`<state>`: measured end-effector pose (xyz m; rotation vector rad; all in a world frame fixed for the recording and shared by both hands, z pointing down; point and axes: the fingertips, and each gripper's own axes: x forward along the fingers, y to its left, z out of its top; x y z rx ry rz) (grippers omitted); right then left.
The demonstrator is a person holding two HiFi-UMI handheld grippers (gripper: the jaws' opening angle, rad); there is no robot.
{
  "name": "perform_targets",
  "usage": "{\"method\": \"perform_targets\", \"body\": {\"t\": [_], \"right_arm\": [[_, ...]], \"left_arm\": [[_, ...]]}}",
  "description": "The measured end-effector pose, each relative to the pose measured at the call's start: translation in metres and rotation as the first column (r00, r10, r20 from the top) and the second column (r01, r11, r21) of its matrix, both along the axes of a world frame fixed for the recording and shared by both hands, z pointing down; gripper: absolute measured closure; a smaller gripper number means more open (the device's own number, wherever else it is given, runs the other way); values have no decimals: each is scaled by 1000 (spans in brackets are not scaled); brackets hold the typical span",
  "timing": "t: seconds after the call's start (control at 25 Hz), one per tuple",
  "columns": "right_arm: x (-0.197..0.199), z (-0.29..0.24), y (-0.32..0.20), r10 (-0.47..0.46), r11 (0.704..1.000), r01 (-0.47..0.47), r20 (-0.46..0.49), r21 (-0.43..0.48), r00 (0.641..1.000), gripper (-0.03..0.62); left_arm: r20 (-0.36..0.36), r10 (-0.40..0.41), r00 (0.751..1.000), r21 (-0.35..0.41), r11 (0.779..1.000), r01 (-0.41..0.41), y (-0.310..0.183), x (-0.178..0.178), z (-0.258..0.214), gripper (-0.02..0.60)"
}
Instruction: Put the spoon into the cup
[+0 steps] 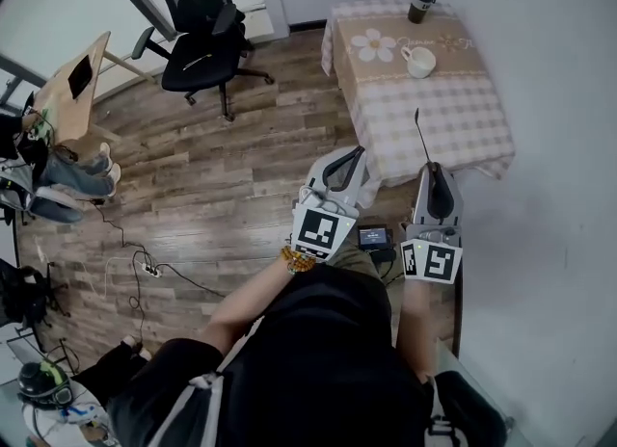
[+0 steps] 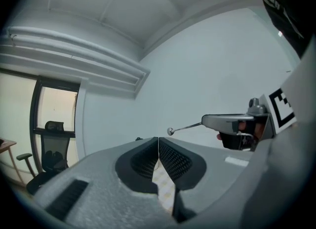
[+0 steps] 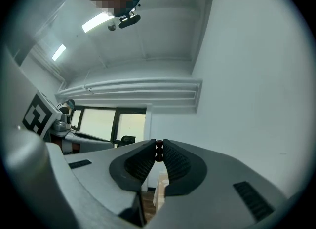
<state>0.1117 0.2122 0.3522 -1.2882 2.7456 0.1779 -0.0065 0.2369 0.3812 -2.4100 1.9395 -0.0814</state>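
Both my tongs are pressed together: left gripper [image 1: 355,156] on nothing, right gripper [image 1: 432,170] pinching the spoon [image 1: 421,135]; the cup [image 1: 419,62] stands well ahead on the table [image 1: 453,118]; I'd come in high, bowl downward

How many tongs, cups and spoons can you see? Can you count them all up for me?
Tongs: 2, the left tongs and the right tongs
Cups: 2, the white cup and the dark cup with a lid
Spoons: 1, the spoon pinched in the right tongs
Total: 5
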Motion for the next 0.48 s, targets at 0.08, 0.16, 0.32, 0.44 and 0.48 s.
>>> {"method": "perform_targets", "body": {"t": [0.08, 0.16, 0.32, 0.44, 0.48], "right_arm": [[-10, 0, -19, 1, 1000, -1, -6, -12, 1000, 549], [-15, 1, -43, 11, 999, -11, 0, -31, 1000, 549], [-21, 5, -97, 40, 998, -39, 27, -49, 999, 549], [-26, 8, -126, 32, 998, -29, 50, -61, 998, 549], [-30, 8, -133, 24, 998, -21, 53, -55, 998, 549]], "left_arm": [[7, 20, 1000, -4, 1000, -19, -26, -5, -5, 563], [10, 39, 999, 1, 999, -39, -58, -7, -11, 563], [25, 93, 995, 8, 996, -93, -123, 1, -17, 563], [44, 134, 990, 14, 991, -134, -159, 9, -17, 563], [50, 149, 988, 22, 988, -150, -170, 12, -17, 563]]}}
